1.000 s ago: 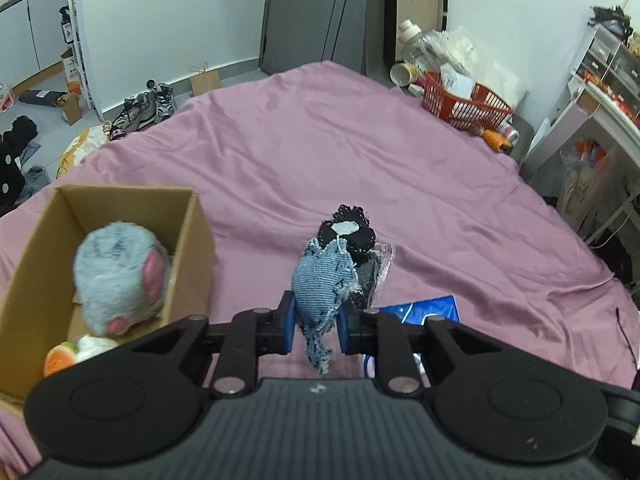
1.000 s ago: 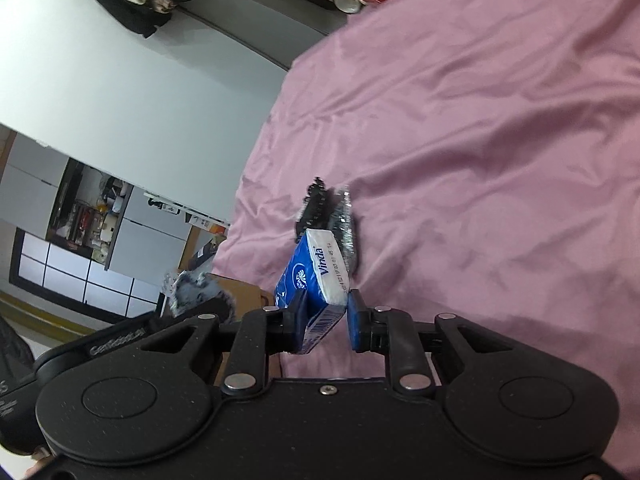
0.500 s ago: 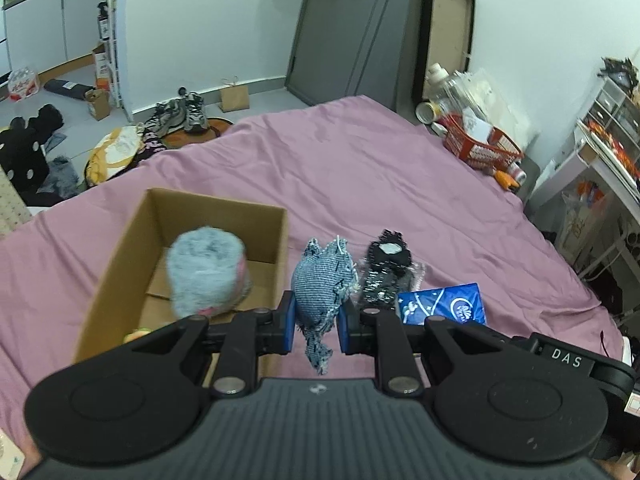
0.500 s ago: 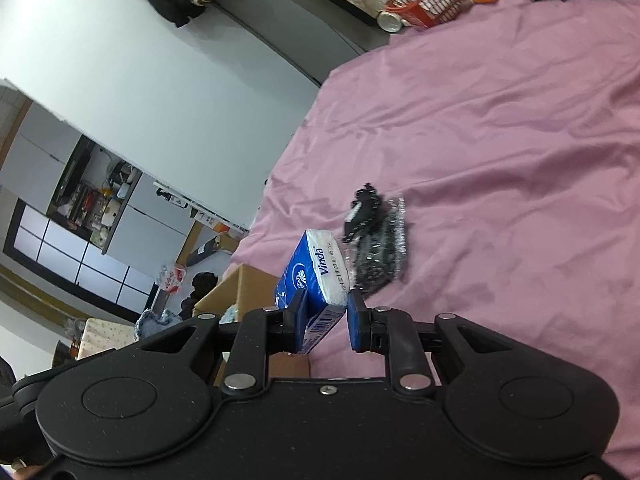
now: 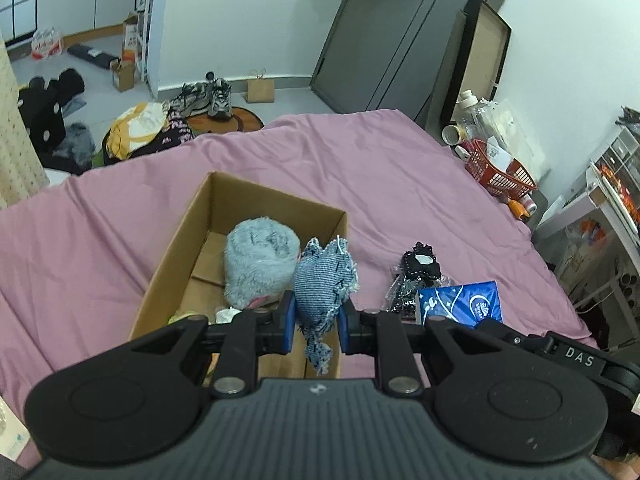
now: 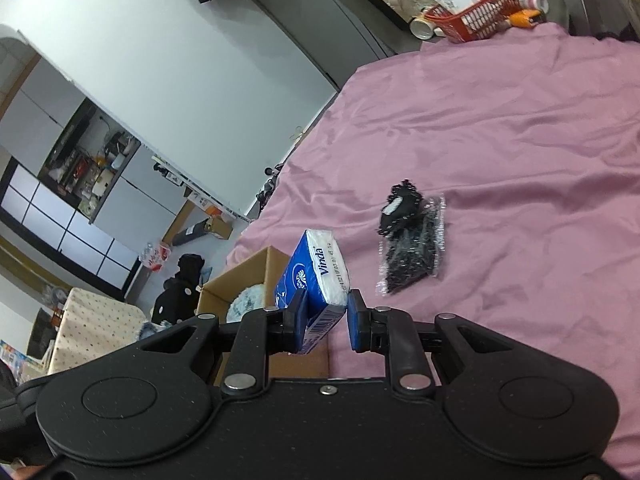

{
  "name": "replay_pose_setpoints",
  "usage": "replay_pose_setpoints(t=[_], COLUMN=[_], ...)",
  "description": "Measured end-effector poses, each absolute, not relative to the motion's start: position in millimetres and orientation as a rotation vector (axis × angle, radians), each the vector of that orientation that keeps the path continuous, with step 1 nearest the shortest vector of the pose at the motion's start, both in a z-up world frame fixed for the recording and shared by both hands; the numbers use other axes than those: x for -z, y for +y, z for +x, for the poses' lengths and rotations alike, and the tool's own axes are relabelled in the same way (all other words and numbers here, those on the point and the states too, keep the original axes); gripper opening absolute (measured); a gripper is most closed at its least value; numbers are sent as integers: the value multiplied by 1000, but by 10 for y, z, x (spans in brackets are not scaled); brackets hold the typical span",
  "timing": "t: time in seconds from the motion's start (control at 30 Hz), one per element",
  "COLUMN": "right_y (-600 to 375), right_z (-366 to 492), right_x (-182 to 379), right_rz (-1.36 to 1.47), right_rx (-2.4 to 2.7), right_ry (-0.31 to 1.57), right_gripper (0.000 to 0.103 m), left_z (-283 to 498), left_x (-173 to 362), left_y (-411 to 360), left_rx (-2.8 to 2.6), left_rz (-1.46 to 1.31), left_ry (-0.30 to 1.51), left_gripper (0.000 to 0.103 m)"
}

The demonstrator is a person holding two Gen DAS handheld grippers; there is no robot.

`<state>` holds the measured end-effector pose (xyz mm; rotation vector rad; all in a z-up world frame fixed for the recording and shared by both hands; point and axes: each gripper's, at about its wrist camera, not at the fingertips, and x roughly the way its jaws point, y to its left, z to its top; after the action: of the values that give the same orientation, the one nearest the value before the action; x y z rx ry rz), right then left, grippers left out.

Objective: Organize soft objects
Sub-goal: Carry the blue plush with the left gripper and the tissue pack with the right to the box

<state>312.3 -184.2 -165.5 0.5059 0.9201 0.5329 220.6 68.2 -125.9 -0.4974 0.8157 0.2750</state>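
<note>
My left gripper (image 5: 316, 322) is shut on a frayed blue denim piece (image 5: 323, 285), held above the near right corner of an open cardboard box (image 5: 180, 240). Inside the box sits a fluffy grey-blue plush (image 5: 260, 262). My right gripper (image 6: 327, 320) is shut on a blue Vinda tissue pack (image 6: 316, 270), also seen as a blue pack (image 5: 460, 302) in the left wrist view. A black lace item in a clear bag (image 5: 416, 276) lies on the pink bedsheet (image 5: 380, 184), to the right of the box; the right wrist view shows the same black bag (image 6: 410, 236).
A red basket (image 5: 498, 170) with bottles stands off the bed's far right corner. Shoes, clothes and small boxes litter the floor (image 5: 168, 116) beyond the bed. White shelving (image 5: 608, 200) is at the right. The box's far corner (image 6: 244, 278) shows beside the tissue pack.
The left gripper has risen and shifted left with the denim piece, so the box now lies under it. The right gripper has lifted the tissue pack and swung it toward the box.
</note>
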Motion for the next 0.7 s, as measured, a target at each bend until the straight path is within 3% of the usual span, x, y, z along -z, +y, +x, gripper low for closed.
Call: replay_pose_setpoints(t=[0.7], right_y=[-1064], right_z=[3013], right_x=[1427], right_rz=[371], right_rx=[-526], right_ry=[932], right_gripper=[20], left_z=[2174], left_x=[1817], left_y=[952], left_rx=[-200], left_rz=[-656], left_ry=[868], left_gripper=[20])
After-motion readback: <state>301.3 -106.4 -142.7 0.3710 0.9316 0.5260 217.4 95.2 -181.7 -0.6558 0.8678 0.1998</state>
